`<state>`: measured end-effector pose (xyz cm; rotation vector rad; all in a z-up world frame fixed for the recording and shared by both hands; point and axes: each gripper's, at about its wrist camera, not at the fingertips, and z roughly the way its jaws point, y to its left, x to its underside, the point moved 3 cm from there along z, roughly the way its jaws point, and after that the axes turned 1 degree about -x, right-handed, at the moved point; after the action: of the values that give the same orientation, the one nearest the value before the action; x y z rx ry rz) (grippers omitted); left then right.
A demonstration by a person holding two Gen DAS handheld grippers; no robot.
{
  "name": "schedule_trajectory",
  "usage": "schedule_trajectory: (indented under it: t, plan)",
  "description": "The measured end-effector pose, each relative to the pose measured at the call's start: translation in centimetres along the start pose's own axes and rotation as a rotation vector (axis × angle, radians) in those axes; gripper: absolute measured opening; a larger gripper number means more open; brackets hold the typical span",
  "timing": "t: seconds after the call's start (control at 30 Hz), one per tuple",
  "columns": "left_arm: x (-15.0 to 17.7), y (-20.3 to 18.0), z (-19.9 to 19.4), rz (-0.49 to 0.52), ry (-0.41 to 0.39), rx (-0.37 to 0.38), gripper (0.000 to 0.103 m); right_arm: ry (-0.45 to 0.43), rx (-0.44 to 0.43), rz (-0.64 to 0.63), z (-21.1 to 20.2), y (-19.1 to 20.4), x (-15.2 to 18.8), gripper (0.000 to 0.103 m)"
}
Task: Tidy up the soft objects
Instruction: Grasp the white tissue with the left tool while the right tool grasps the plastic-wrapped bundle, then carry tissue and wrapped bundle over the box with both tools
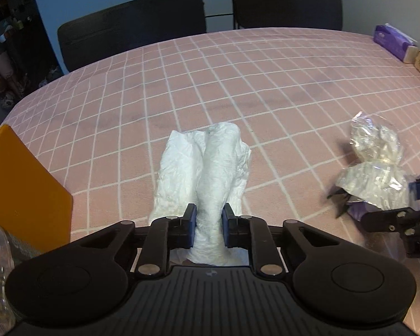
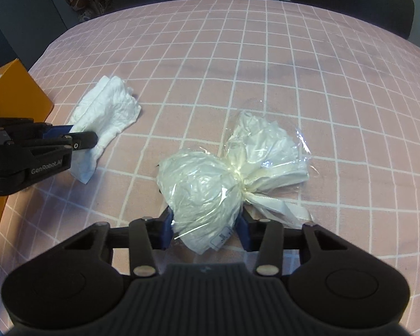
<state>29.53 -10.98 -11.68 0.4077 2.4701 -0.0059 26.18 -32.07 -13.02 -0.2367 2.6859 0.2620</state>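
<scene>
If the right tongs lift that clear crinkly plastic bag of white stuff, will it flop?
Probably. The clear plastic bag tied with white ribbon looks soft and crumpled, so it should sag. It seems light. The glossy film could slip from the right tongs.

Between the fingertips of your left gripper (image 1: pixel 209 218) sits a crumpled white cloth (image 1: pixel 207 173), pinched at its near end into a raised ridge. The rest of it spreads flat on the tablecloth straight ahead of that tool, rumpled and roughly oblong.

Your right gripper (image 2: pixel 204 231) has its pads pressed on the near lobe of a clear plastic bag (image 2: pixel 210 187) stuffed with white, soft material. The bag is cinched at the middle by a white ribbon (image 2: pixel 277 208), so it forms two puffs: one at the tool, one just beyond and to the right, lying on the tablecloth.
</scene>
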Motion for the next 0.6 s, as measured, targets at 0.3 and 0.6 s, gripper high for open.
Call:
schedule_trajectory:
  t: [0.3,0.6]
  plan:
    - [1.8,-1.8,-3.7,-0.024,-0.103,0.095,0.017,-0.016,0.026,-0.073,-1.3,2.1,1.0,0.04]
    - [3.8,-2.6,-9.3,-0.074,-0.226,0.229,0.017,-0.047,0.018,-0.133,-5.2,4.7,3.2,0.04]
